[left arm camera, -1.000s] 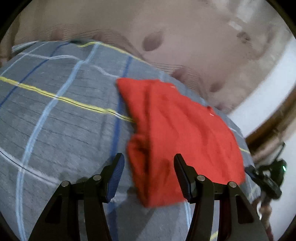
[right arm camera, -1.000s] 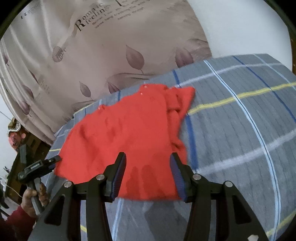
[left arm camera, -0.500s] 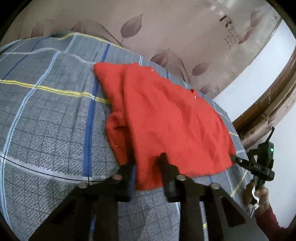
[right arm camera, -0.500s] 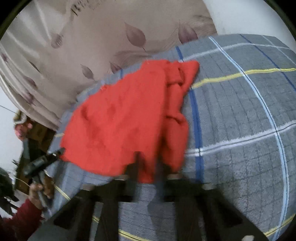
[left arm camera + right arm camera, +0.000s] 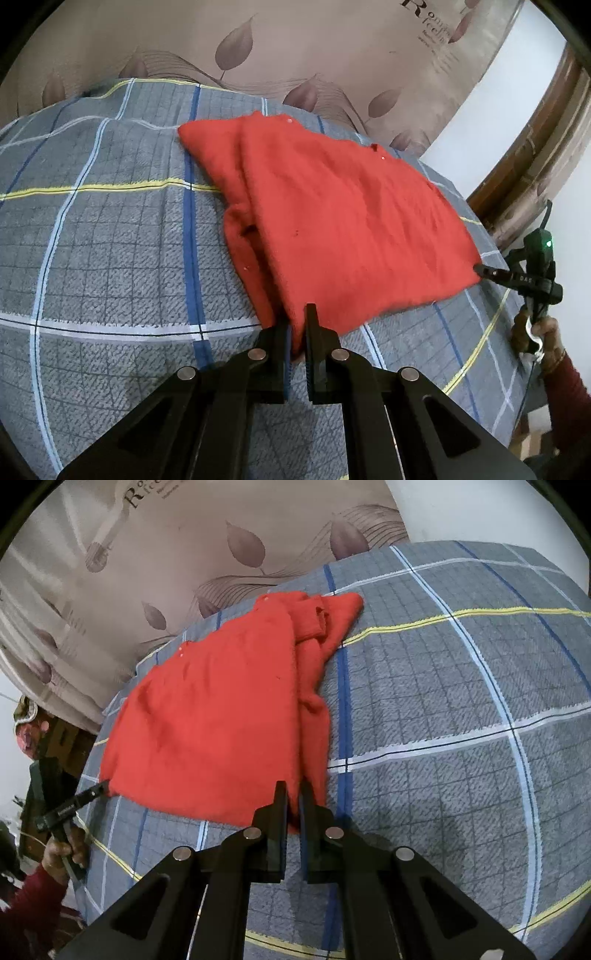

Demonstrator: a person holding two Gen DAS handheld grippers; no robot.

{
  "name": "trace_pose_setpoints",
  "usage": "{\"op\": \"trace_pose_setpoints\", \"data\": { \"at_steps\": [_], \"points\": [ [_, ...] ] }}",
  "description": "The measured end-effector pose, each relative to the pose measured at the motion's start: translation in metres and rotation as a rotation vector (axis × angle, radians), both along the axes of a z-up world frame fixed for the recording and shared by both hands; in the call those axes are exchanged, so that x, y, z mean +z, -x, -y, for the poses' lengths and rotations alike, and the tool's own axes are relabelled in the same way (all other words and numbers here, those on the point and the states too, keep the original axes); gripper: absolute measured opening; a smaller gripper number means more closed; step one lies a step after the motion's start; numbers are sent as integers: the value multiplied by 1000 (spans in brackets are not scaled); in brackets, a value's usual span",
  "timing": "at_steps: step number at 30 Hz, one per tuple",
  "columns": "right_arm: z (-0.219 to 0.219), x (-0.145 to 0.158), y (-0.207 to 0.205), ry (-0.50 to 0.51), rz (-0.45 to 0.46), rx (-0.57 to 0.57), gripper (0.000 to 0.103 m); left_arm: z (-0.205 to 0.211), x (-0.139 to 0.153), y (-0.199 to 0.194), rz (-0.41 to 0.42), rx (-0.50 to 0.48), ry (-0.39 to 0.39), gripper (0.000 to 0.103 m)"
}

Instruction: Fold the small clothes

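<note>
On bed blanket (image 5: 110, 229), red garment (image 5: 343, 229) is pinched at near edge by left hand-held gripper (image 5: 297, 325) & right hand-held gripper (image 5: 291, 801); curtain (image 5: 166, 554) behind. Sleeve (image 5: 26, 901) seen only at edges.

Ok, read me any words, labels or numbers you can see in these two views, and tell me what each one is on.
"R" large, with small lines beside it too blurred to read: on the curtain, left wrist view.
"Ro..." cut off by the picture's edge, small lines under it unreadable: on the same curtain, right wrist view.
Tiny light marks on the right gripper's black body: too small to read.
Red garment and blanket: no text.
</note>
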State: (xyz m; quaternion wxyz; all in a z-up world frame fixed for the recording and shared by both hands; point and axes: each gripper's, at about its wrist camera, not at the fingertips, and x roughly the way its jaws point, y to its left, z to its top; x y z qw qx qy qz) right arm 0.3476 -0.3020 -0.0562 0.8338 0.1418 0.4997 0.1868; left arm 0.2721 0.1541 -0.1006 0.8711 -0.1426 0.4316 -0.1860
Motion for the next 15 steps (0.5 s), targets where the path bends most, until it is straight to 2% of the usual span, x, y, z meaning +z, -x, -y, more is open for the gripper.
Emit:
{"op": "trace_pose_setpoints", "data": {
  "at_steps": [5,10,11,12,15],
  "points": [
    [11,-1,5,-73,-9,-22,5,-14,-2,3,-13,49,85,9],
    [7,1,7,-21,1,-13,3,-15,-2,4,-17,61,125,14],
    [7,1,7,-15,0,-12,3,-14,-2,6,-12,57,123,14],
    [8,0,7,-17,-2,-13,2,-10,-1,7,-3,61,75,14],
    [11,0,7,-31,-13,-16,2,-4,1,7,3,61,14,14]
  ]
}}
